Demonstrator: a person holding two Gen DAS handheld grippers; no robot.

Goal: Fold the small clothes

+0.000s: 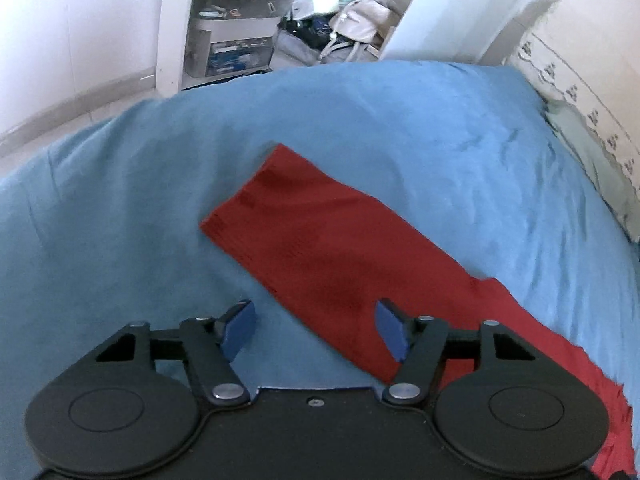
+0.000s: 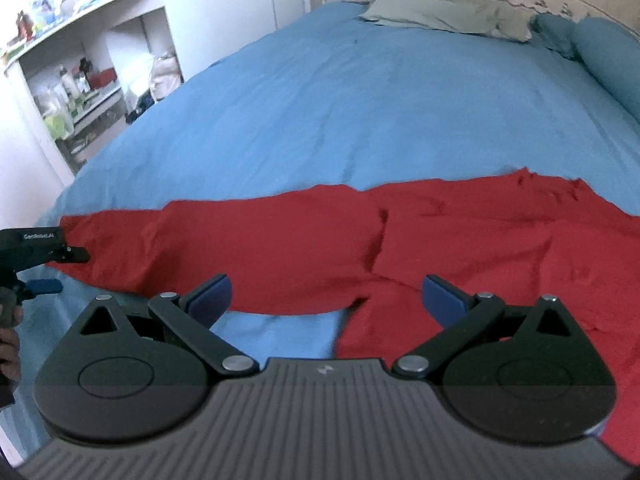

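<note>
Red trousers [image 2: 360,240] lie spread flat across the blue bedsheet [image 2: 340,92], one leg stretched out toward the left side, waist/seat part bunched on the right. Left gripper [image 1: 316,330] hovers over that leg's lower edge, jaws apart, cloth under them but not pinched. Right gripper [image 2: 326,298] is over the crotch area, jaws wide, nothing held.

Step, my read: approach before a fold, no grasp made yet on either side.

Next prob needs both to drop onto the fabric edge, L near the leg hem, R near the crotch/waist, pinch one layer w/o catching the sheet, then lift together and carry over.
</note>
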